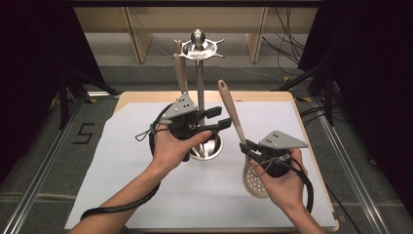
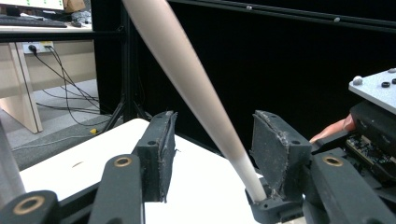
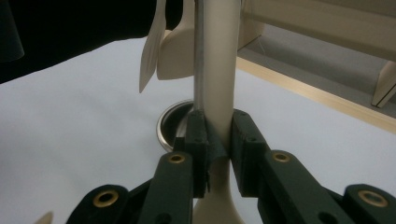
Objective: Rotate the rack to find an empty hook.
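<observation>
Right gripper jaws clamp slotted spoon | left gripper jaws apart | white sheet, wooden table

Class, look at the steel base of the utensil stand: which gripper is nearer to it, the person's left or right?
Left. The left gripper hangs just above the steel base beside the stand's pole; the right gripper sits off to its side, clamped on the slotted spoon.

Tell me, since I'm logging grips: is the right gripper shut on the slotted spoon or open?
Shut on it: the right gripper pads press both sides of the slotted spoon handle.
</observation>
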{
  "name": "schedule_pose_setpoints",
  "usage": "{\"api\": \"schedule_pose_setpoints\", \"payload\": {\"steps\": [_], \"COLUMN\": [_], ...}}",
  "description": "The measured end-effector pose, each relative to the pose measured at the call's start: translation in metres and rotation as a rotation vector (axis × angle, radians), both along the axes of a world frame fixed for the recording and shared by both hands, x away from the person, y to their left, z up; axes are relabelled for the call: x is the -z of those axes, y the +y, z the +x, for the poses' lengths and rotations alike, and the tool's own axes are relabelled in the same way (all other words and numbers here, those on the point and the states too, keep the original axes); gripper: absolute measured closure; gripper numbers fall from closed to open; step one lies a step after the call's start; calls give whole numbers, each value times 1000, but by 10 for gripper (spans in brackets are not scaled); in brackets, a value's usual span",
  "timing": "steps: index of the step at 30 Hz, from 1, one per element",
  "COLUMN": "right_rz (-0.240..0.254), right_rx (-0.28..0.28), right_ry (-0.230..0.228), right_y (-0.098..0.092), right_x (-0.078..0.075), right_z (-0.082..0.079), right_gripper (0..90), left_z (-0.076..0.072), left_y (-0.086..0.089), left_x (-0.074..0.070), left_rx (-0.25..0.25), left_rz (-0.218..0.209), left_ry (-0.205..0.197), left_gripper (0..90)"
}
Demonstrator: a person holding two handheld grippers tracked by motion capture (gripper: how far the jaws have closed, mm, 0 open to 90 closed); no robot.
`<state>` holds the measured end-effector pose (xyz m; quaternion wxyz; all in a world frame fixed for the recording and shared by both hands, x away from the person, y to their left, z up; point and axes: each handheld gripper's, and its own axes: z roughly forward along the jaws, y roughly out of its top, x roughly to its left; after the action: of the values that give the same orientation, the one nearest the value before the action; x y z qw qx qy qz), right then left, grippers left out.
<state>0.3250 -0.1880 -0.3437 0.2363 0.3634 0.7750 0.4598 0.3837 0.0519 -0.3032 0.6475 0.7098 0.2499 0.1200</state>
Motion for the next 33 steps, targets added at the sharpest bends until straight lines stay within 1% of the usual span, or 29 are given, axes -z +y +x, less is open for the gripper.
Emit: {"api": "schedule_pose_setpoints", "payload": {"steps": [1,2,3,4,5,6,7,8,9,11,12,14,15,16,17,18,19,20,21,22,24,25,26,27,28,29,31,33], "right_rz": [5,6,-11,-8,2,-2,-18,-11,-12,-18,-12,-22,-21,-18,-30,-30,-28,-33,-33,-42,-22,-22,-35,-32,-42,-53,-51,-44], "right_rx": [2,2,-11,-10,1,1,-9,-13,-14,-14,-14,-22,-15,-20,-18,-18,-26,-22,-19,-26,-11,-12,-21,-22,-35,-38,-37,-31], "right_ry": [-6,4,-9,-6,-4,-3,-12,-2,-3,-14,-6,-1,-5,-7,-2,2,-3,-16,6,-5,20,5,7,6,4,-19,-3,3], "right_y": [1,2,2,3,4,5,4,5,6,6,8,8,9,10,10,10,11,11,12,11,14,15,14,15,15,14,15,17], "right_x": [1,0,0,0,0,0,-1,0,0,1,1,1,2,3,2,2,3,3,2,3,3,4,4,5,4,4,4,5], "right_z": [0,-1,0,-1,-2,-2,-2,-2,-2,-2,-2,-2,-3,-2,-3,-3,-2,-1,-2,-1,-3,-2,-1,-1,0,1,0,-1], "right_gripper": [792,792,792,792,792,792,792,792,792,792,792,792,792,792,792,792,792,792,791,791,791,791,791,791,791,791,791,791], "left_z": [0,0,0,0,0,0,0,-1,-1,-1,-1,0,0,0,0,0,0,-1,-1,-2,-3,-3,-3,-4,-4,-4,-5,-6], "left_y": [0,-1,-1,-1,-1,-2,-2,-2,-2,-2,-2,-2,-2,-1,-1,-1,-1,-1,0,0,1,1,0,1,0,0,1,0], "left_x": [0,0,0,0,0,-1,-1,-1,-1,-1,-1,-1,-1,-1,-1,-2,-2,-2,-3,-3,-4,-4,-4,-5,-5,-5,-6,-6], "left_rx": [0,1,2,3,4,5,5,5,5,5,6,7,7,7,7,7,8,12,16,17,18,22,25,28,31,34,39,44], "left_rz": [-1,-2,-1,-2,-4,-5,-5,-6,-5,-7,-6,-5,-7,-9,-8,-7,-8,-11,-13,-17,-25,-31,-37,-35,-39,-41,-46,-53], "left_ry": [1,1,1,1,2,3,4,5,3,2,2,2,2,1,-1,-4,-6,-8,-12,-10,-22,-26,-24,-22,-24,-25,-22,-21], "left_gripper": [486,486,487,487,489,492,494,497,500,511,514,520,524,529,535,544,556,575,594,607,645,660,666,671,675,679,687,693]}}
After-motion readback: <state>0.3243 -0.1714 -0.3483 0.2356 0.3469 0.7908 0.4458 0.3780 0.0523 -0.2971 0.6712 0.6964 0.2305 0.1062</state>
